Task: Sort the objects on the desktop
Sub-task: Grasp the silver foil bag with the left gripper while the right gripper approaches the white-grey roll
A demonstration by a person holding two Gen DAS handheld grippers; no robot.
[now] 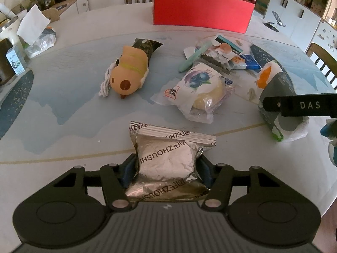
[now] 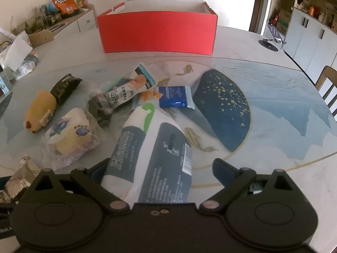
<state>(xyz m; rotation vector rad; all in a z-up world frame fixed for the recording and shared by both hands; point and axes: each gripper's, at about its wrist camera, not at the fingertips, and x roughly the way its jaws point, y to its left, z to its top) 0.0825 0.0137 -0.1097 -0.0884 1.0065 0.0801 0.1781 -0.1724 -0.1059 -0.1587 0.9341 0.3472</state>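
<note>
We're looking at a bright red box (image 2: pixel 158 31) on a pale table (image 2: pixel 273 67) painted with blue mountain shapes and gold-speckled navy patches. The silver foil packet (image 1: pixel 166 162) has black lettering, the plush toy (image 1: pixel 128 71) is tan with brown spots, and the tissue pack (image 2: pixel 153 156) is grey-blue and white with a green swirl.

Crinkled shiny foil pouch (image 1: pixel 166 162) (glossy table (image 1: pixel 73 109), matt cardboard box (image 1: pixel 200 14))

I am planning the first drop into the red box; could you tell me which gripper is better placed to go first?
Probably the left gripper: its pads already pinch the silver foil packet. The right gripper stands open around the tissue pack.
</note>
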